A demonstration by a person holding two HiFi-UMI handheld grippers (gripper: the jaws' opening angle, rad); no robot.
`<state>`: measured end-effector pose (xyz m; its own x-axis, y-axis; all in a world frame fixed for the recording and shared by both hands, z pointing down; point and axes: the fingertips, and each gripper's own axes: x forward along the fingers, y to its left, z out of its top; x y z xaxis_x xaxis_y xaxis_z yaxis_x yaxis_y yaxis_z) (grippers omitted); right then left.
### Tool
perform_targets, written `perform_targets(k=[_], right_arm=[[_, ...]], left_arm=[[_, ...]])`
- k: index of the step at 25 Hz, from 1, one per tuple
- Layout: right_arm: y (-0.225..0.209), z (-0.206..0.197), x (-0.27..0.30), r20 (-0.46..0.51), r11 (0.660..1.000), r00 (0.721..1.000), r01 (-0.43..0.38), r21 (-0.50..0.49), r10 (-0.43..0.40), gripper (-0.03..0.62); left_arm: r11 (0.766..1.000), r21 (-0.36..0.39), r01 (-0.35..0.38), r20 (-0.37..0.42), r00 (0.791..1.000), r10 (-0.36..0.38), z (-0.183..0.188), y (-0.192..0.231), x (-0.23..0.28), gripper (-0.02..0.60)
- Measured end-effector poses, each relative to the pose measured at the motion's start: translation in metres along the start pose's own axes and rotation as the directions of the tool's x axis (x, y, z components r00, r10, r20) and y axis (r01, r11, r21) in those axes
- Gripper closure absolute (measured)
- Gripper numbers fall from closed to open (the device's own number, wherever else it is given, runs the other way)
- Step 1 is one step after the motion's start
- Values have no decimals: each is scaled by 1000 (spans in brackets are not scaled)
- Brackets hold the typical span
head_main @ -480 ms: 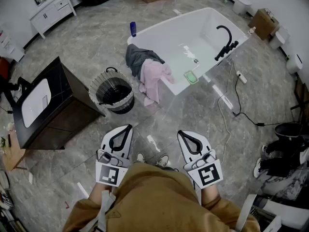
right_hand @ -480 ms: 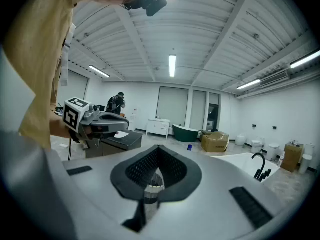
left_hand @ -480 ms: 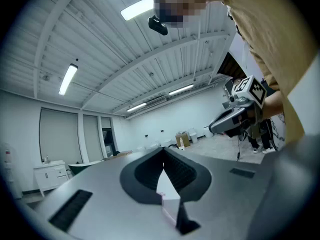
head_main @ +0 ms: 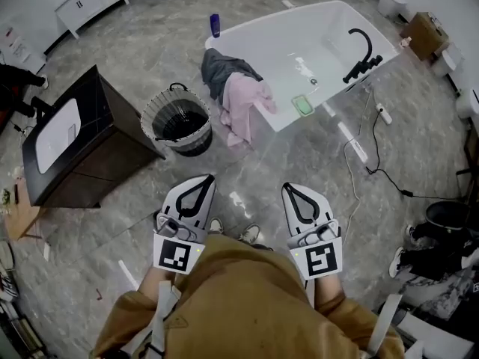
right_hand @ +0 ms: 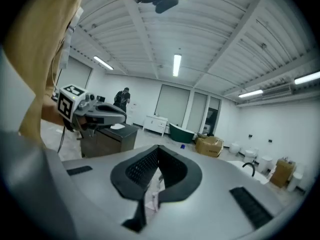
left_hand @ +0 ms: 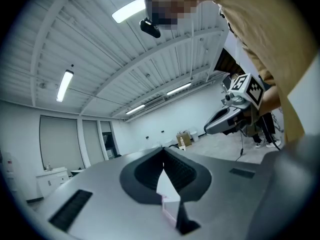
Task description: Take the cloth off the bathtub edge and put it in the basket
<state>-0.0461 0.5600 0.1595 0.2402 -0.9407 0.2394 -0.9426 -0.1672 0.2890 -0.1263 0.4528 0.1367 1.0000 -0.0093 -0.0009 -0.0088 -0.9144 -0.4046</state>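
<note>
A pink cloth (head_main: 243, 109) and a dark grey cloth (head_main: 221, 69) hang over the near corner of the white bathtub (head_main: 329, 21). The round mesh basket (head_main: 177, 126) stands on the floor just left of them. My left gripper (head_main: 203, 179) and right gripper (head_main: 289, 188) are held side by side low in the head view, well short of the tub, both shut with nothing in them. In the left gripper view the jaws (left_hand: 163, 151) meet, pointing up at the room. The right gripper view shows the same closed jaws (right_hand: 158, 149).
A dark cabinet with a white sink (head_main: 82, 144) stands left of the basket. The tub rim carries a blue bottle (head_main: 215, 25), a black faucet (head_main: 361, 54) and a green soap dish (head_main: 302, 105). Cables (head_main: 367, 152) trail on the floor at right, near a cardboard box (head_main: 423, 36).
Both grippers sit slightly higher in the head view and stay shut. The tub, cloths and basket have shifted a little up the frame.
</note>
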Motion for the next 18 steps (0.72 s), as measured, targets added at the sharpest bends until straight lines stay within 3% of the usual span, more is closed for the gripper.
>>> perform_targets(k=[2, 7, 18], right_arm=[[-2, -15, 1, -53, 997, 998, 17, -72, -21, 591], [0, -26, 9, -33, 988, 999, -3, -156, -3, 591], [7, -26, 34, 4, 986, 997, -71, -153, 73, 589]], left_arm=[[1000, 15, -12, -18, 1000, 12, -5, -6, 2, 575], [999, 25, -36, -72, 997, 38, -13, -18, 0, 575], [998, -5, -56, -104, 993, 55, -30, -8, 9, 575]])
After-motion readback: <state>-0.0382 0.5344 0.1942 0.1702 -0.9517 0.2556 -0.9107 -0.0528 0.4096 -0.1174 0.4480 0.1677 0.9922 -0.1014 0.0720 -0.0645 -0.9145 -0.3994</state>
